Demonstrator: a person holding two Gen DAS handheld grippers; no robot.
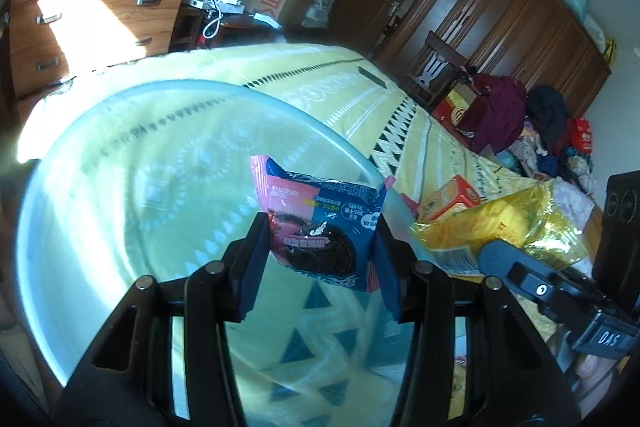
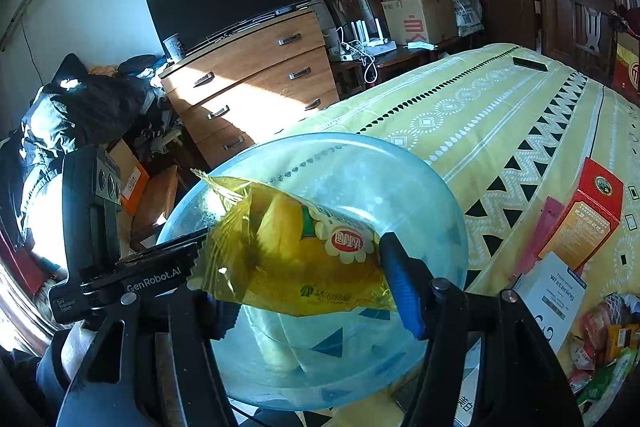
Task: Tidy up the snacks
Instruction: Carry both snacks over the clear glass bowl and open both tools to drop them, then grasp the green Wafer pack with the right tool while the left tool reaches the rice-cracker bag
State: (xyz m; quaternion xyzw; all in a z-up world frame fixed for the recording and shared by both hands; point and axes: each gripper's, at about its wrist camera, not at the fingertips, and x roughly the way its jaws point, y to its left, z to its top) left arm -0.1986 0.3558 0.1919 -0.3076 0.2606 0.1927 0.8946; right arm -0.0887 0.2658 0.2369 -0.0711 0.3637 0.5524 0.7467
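My left gripper (image 1: 320, 259) is shut on a blue and pink cookie packet (image 1: 320, 223) and holds it over a clear blue plastic basin (image 1: 100, 155) on the bed. My right gripper (image 2: 304, 267) is shut on a yellow snack bag (image 2: 288, 251) and holds it above the same basin (image 2: 420, 179). The yellow bag (image 1: 500, 223) and the right gripper's body show at the right of the left wrist view. The left gripper's body (image 2: 96, 227) shows at the left of the right wrist view.
A red and orange box (image 2: 584, 219), a pink packet (image 2: 536, 243), a white box (image 2: 556, 291) and loose snack packets (image 2: 604, 343) lie on the yellow patterned bedspread (image 2: 480, 115). A wooden dresser (image 2: 256, 75) stands beyond the bed. A dark remote (image 2: 530, 63) lies far off.
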